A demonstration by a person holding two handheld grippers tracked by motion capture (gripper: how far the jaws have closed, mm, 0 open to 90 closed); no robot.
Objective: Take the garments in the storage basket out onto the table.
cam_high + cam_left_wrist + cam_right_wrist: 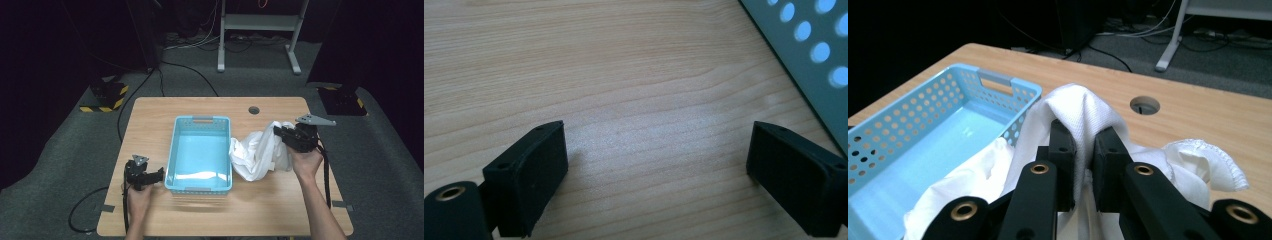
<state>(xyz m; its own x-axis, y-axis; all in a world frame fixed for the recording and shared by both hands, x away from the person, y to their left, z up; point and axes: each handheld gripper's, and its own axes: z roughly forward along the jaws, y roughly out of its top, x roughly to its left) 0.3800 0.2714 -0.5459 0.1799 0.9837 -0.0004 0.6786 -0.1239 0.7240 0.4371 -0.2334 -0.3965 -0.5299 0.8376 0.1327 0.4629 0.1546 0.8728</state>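
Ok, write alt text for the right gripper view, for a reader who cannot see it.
The right gripper's two black jaws are shut on a fold of crumpled white cloth above a light wooden table. To the left, an empty light blue perforated plastic basket stands on the table, the cloth draping against its near wall.

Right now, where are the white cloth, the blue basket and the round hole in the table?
white cloth point(260, 152), high view, middle of the bunched fabric.
blue basket point(173, 150), high view, its left wall.
round hole point(1144, 105), right gripper view, centre of the opening in the tabletop.
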